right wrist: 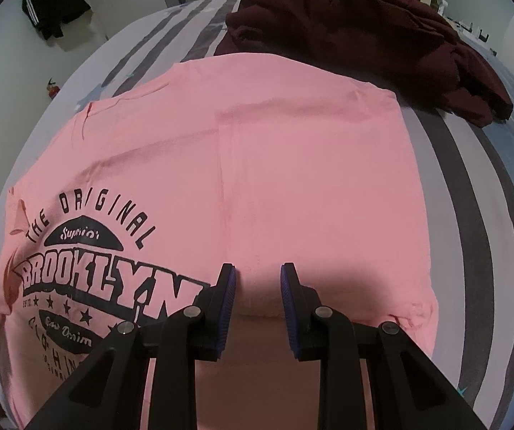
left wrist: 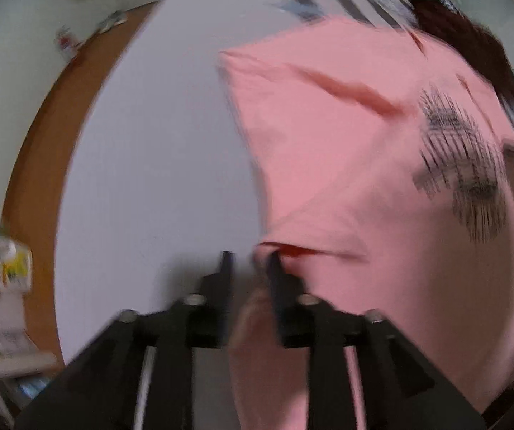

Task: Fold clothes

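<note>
A side fold of the shirt (right wrist: 293, 179) is in hand.
An edge is pinched by the left gripper (left wrist: 250, 261); the right gripper (right wrist: 258, 279) is held wide, empty; that edge is likely carried across next.

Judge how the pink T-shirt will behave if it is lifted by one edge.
The pink T-shirt is probably floppy: in the left gripper its edge drapes in creases. It looks thin and light. Lifted parts would likely sag and unfold on the striped bedspread.
</note>
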`<action>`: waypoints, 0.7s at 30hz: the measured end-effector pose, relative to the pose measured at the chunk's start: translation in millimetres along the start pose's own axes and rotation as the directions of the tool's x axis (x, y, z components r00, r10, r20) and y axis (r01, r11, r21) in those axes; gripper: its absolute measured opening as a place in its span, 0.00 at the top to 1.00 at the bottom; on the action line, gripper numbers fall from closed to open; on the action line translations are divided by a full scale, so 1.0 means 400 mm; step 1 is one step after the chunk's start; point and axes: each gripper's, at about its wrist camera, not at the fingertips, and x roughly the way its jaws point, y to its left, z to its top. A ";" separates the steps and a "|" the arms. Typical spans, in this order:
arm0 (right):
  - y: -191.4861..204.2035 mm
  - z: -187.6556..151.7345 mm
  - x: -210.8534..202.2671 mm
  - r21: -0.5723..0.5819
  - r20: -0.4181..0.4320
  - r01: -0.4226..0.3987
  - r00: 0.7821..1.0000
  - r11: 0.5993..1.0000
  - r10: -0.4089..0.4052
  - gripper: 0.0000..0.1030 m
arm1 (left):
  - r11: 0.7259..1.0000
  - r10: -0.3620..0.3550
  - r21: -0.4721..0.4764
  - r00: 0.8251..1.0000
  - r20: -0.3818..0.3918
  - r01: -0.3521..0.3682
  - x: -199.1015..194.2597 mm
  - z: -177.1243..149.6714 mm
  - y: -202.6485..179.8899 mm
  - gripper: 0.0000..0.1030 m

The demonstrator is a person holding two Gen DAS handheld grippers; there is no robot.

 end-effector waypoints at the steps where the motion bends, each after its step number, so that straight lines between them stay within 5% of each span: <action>1: -0.004 0.002 0.003 -0.002 -0.001 -0.002 1.000 1.000 0.002 0.77 | 0.999 -0.003 -0.035 1.000 0.014 0.004 -0.006 0.012 0.023 0.60; 8: -0.011 0.021 0.014 0.000 0.002 -0.007 1.000 1.000 0.007 0.77 | 0.982 -0.090 -0.156 0.992 0.083 0.102 -0.027 0.118 0.089 0.59; 13: -0.021 0.030 0.019 0.007 0.006 -0.004 1.000 1.000 0.004 0.77 | 0.991 -0.104 -0.080 0.991 0.079 0.110 0.088 0.282 0.016 0.59; 18: -0.049 0.036 0.016 0.019 0.009 0.012 1.000 1.000 -0.013 0.77 | 0.987 -0.146 -0.066 0.989 0.040 0.148 0.186 0.362 -0.025 0.60; 20: -0.065 0.039 0.018 0.027 0.006 0.019 1.000 0.999 -0.019 0.77 | 0.989 -0.143 -0.042 0.989 0.034 0.144 0.204 0.375 -0.038 0.95; 21: -0.074 0.040 0.020 0.031 0.004 0.023 1.000 0.999 -0.023 0.77 | 0.989 -0.141 -0.030 0.989 0.031 0.142 0.213 0.381 -0.045 0.95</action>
